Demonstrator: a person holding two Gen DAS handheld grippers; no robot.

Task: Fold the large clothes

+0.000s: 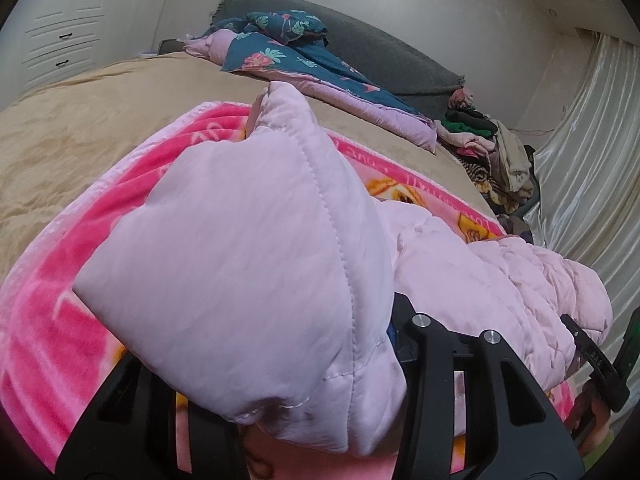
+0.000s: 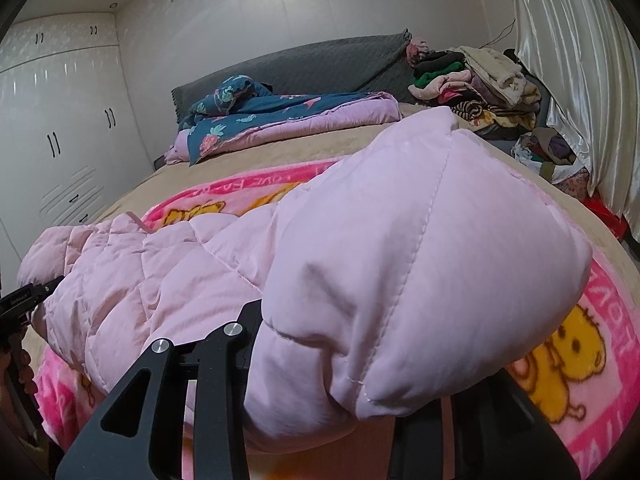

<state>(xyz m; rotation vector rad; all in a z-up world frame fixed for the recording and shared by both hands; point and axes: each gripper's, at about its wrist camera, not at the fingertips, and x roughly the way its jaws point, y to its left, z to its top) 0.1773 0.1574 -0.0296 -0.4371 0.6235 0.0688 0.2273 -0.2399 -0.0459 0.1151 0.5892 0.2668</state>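
A pale pink quilted puffer jacket (image 1: 248, 248) lies on a pink cartoon blanket (image 1: 52, 344) on the bed. My left gripper (image 1: 320, 384) is shut on one end of the jacket, whose padded fabric drapes over the fingers and hides the tips. My right gripper (image 2: 320, 380) is shut on the other end of the jacket (image 2: 400, 264) in the same way. The jacket's middle sags between them onto the blanket (image 2: 576, 360). The right gripper also shows at the right edge of the left wrist view (image 1: 596, 364), the left gripper at the left edge of the right wrist view (image 2: 24, 300).
The bed has a tan cover (image 1: 80, 132) and a grey headboard (image 2: 320, 64). A blue floral and lilac quilt (image 2: 280, 116) lies near the headboard. A pile of clothes (image 2: 480, 84) sits by the shiny curtain (image 2: 580, 72). White wardrobes (image 2: 60, 120) stand to the left.
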